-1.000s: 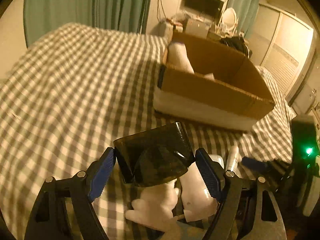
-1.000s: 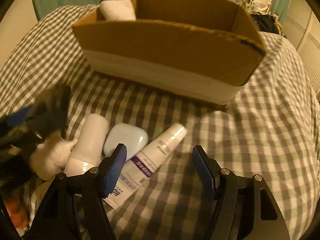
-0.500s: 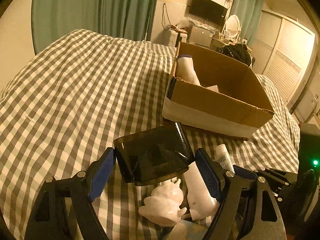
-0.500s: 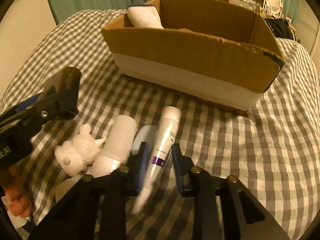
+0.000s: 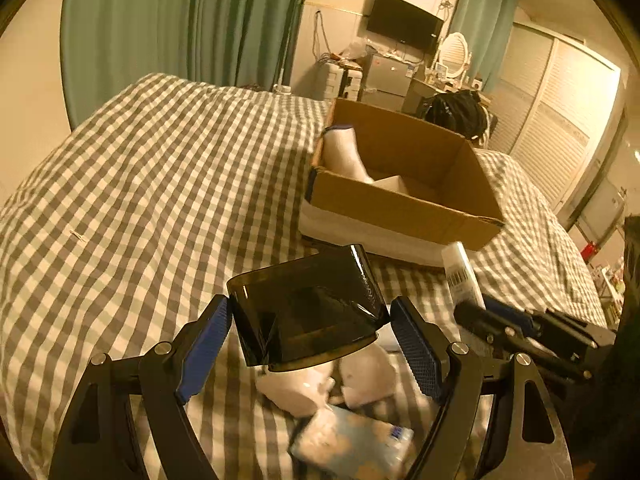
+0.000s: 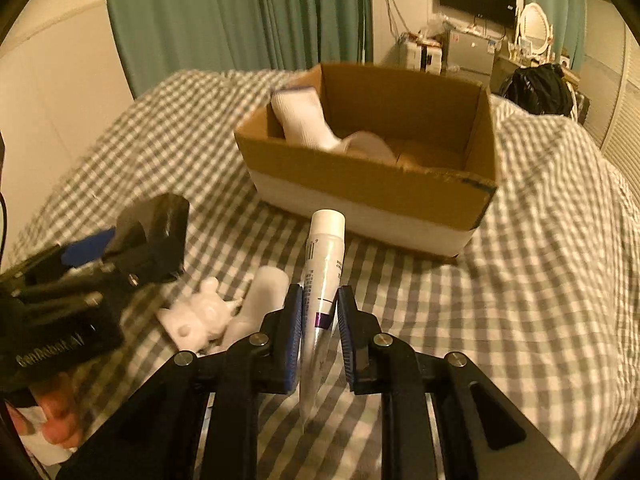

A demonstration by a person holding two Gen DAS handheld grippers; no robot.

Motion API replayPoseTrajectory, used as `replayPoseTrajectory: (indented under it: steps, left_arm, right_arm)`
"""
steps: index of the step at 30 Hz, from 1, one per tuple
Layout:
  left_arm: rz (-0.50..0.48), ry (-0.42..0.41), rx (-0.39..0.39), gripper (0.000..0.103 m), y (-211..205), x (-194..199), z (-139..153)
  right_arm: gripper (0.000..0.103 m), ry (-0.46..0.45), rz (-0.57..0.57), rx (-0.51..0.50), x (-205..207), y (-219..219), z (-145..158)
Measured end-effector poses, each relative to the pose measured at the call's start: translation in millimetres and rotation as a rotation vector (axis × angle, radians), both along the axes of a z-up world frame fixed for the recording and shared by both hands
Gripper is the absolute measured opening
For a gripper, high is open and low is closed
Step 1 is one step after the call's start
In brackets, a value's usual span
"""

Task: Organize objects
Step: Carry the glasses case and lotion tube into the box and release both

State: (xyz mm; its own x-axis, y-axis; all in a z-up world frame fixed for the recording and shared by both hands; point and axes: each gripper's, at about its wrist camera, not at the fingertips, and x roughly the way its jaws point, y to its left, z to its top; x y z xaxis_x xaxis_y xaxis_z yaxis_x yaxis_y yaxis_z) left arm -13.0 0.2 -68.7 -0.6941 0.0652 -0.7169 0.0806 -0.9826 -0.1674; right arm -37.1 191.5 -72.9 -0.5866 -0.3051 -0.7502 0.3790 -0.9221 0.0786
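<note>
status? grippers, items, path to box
Right gripper shut on tube, lifted off bed. Left gripper clamps dark case. Box ahead, open, sock inside. Path clear.

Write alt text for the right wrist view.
The right tool is clamped on a white tube, cap pointing toward an open cardboard box on a checked bedspread. At left, the left tool holds a dark case above a white figurine.

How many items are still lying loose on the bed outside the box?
3 visible: a white figurine, a white bottle beside it, and a blurred packet nearest the camera. Others may be hidden.
</note>
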Motion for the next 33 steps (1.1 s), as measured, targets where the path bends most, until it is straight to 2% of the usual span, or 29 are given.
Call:
replayPoseTrajectory:
  steps: [5,11,17,23,28,33]
  left_arm:
    - [-0.026,0.030,-0.020,0.083,10.4,11.5,22.5]
    - [-0.059,0.094,-0.031,0.083,19.8,12.6,63.2]
    - [-0.099,0.174,-0.061,0.083,31.3,-2.0,111.6]
    - [-0.114,0.235,-0.086,0.083,37.3,-39.1,146.0]
    - [-0.133,0.267,-0.133,0.083,48.3,-82.1,153.6]
    - [-0.162,0.237,-0.158,0.083,58.4,-134.4,131.4]
  right_arm:
    - [0.017,0.039,-0.015,-0.043,6.0,3.4,24.3]
    - [0.017,0.159,-0.028,-0.052,15.2,11.9,75.1]
    - [0.017,0.280,-0.002,-0.053,17.7,14.0,131.2]
    - [0.017,0.383,0.015,-0.067,0.0,14.8,177.6]
    - [0.017,0.406,0.014,-0.068,-36.2,12.6,193.0]
    - [0.017,0.392,0.006,-0.053,-82.7,9.7,184.1]
